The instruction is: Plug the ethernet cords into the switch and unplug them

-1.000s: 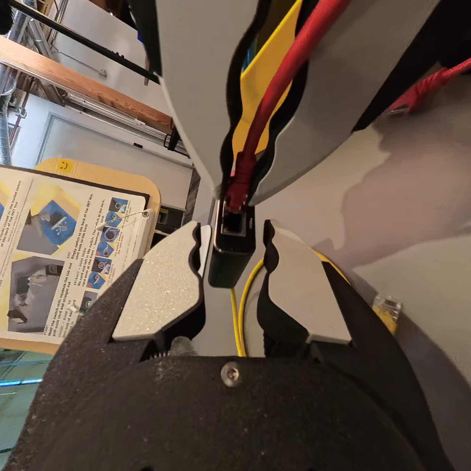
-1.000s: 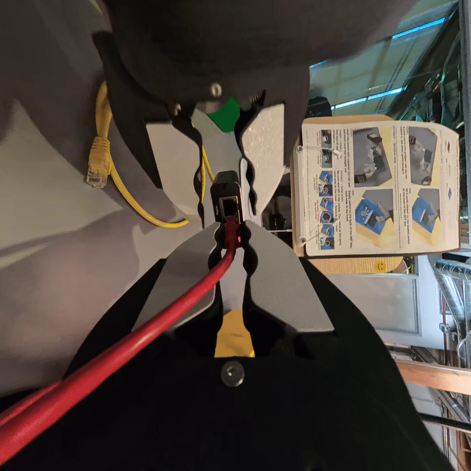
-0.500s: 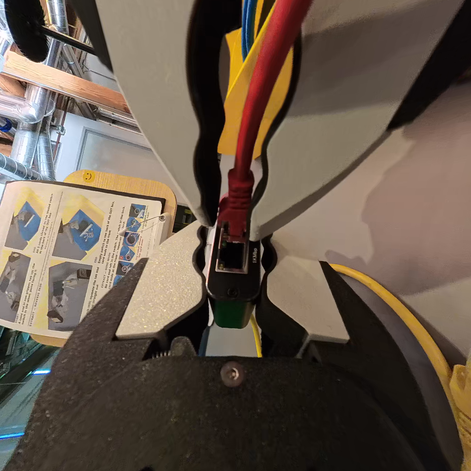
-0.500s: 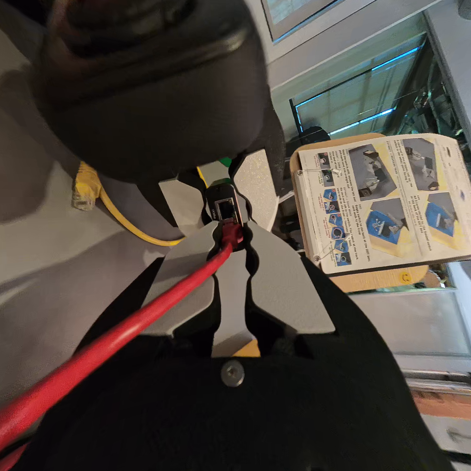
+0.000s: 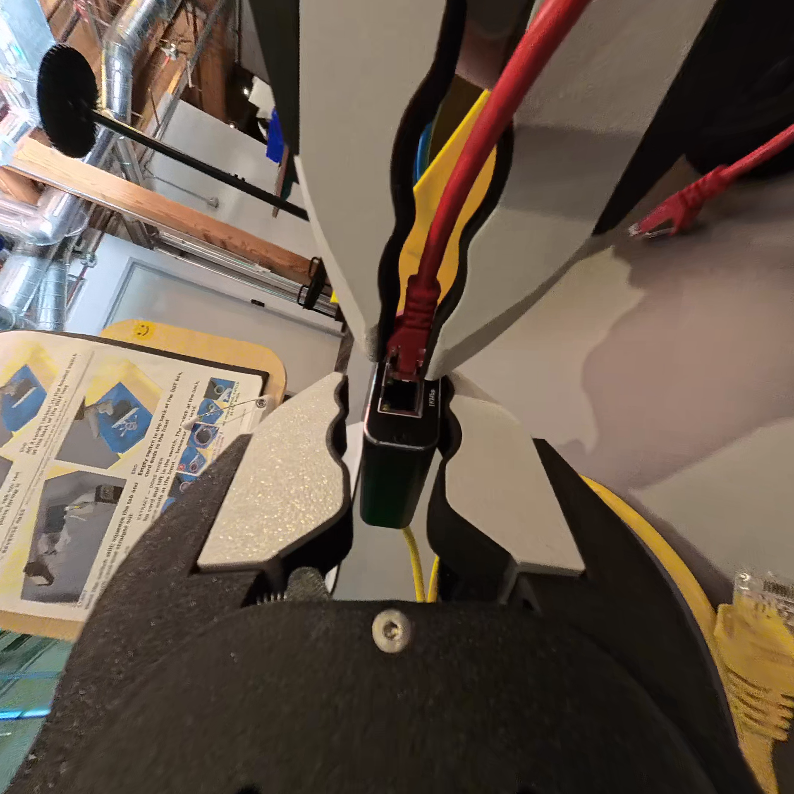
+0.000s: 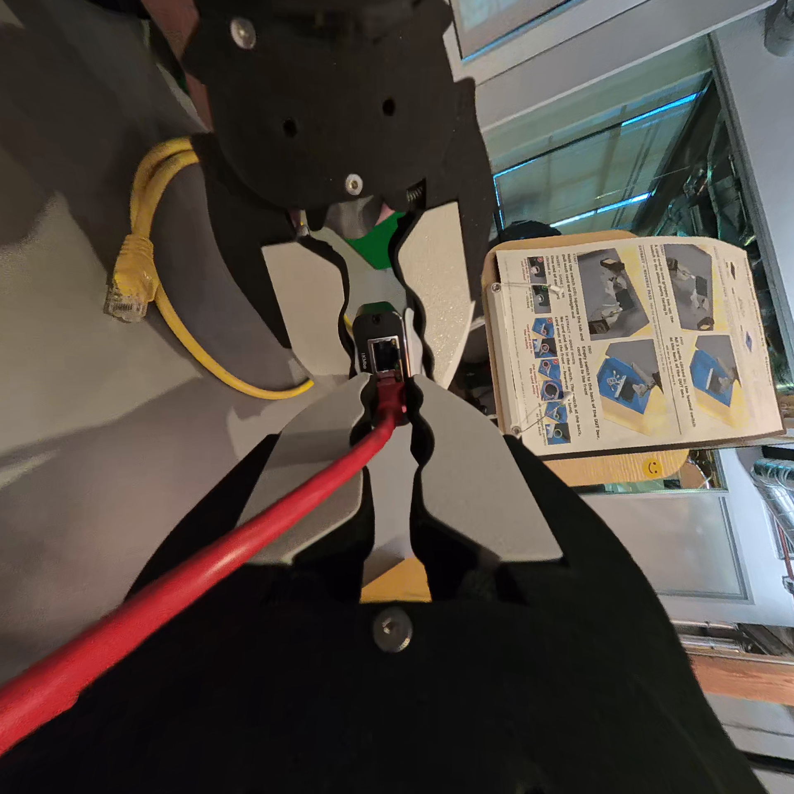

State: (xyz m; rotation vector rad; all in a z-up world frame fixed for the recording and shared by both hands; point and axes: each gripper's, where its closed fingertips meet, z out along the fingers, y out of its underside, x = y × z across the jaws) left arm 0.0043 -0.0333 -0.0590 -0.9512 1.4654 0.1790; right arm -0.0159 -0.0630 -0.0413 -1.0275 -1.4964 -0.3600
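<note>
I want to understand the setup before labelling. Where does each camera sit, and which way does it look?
Left wrist view: sits on the left tool, looks along its fingers at the black switch it grips; the right tool faces it.
Right wrist view: sits on the right tool, looks along its fingers at the red plug it grips.
Shared: switch, red cord, yellow cord, instruction board.

Even indoor light, soft shadows on the grey table (image 5: 644, 343), strong wide-angle edge warping, slight blur.
</note>
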